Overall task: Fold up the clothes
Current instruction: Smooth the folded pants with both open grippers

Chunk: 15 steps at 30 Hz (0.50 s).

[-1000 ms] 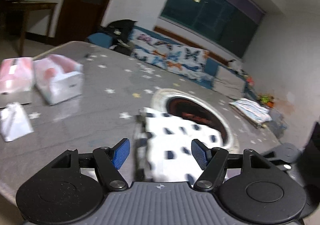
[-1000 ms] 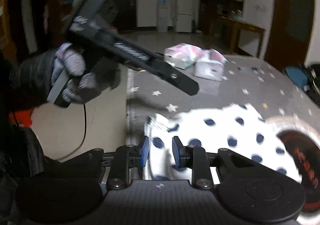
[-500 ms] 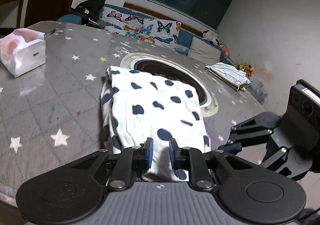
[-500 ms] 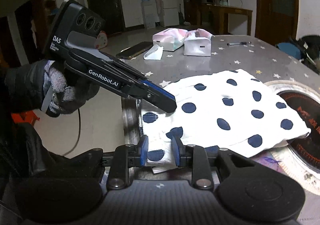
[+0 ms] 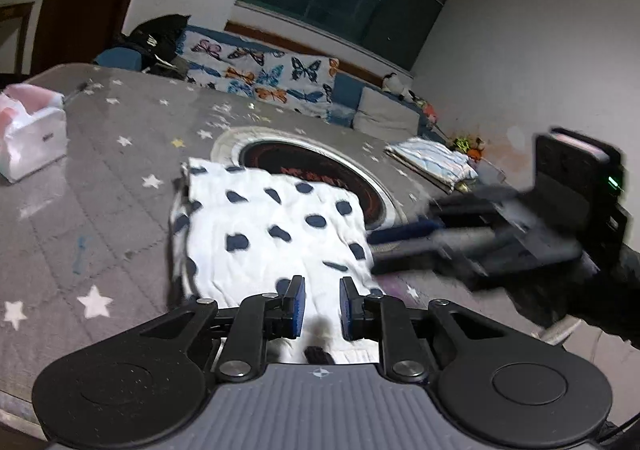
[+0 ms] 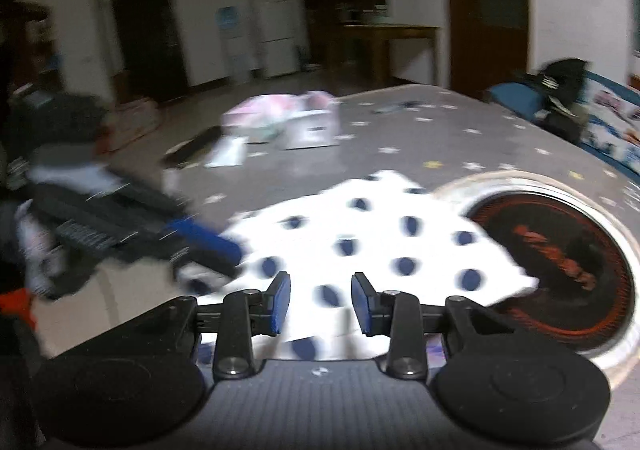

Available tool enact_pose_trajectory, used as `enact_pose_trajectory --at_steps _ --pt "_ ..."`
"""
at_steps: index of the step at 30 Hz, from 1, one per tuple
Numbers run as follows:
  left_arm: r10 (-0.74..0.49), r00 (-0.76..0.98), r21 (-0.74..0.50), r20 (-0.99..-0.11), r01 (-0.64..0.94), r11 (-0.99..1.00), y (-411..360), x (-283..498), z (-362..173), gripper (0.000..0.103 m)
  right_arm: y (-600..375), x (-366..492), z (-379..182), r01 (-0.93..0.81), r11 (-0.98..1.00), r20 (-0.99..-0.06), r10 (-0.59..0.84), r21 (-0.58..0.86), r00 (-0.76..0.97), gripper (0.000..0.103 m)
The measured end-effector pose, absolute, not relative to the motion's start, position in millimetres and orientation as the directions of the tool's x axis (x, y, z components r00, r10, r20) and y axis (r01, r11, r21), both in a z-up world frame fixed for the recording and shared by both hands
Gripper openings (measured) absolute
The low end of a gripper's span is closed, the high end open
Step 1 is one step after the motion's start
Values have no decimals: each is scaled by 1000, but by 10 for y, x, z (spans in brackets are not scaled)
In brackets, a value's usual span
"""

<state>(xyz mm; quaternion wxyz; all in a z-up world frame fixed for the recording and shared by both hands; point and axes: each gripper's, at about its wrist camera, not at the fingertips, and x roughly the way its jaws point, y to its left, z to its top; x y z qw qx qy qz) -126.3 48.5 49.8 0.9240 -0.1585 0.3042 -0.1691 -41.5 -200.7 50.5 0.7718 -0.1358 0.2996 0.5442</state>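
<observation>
one dotted cloth (image 5: 272, 238) — folded, rumpled rectangle.

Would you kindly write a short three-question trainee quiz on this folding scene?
1. True or false: the left gripper is clamped on the cloth.
2. What does the cloth's far edge overlap: A the burner, B the tissue box, C the sofa?
3. Fill in: the right gripper has its jaws ____.

Key: 1 false; 2 A; 3 open.
</observation>
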Motion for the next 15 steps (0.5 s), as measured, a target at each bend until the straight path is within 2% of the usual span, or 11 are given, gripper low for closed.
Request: enact_pose_trajectory --at_steps 15 --pt "-426 721 -420 -547 204 884 489 -1249 337 23 -1958 546 80 -754 647 -644 627 117 439 32"
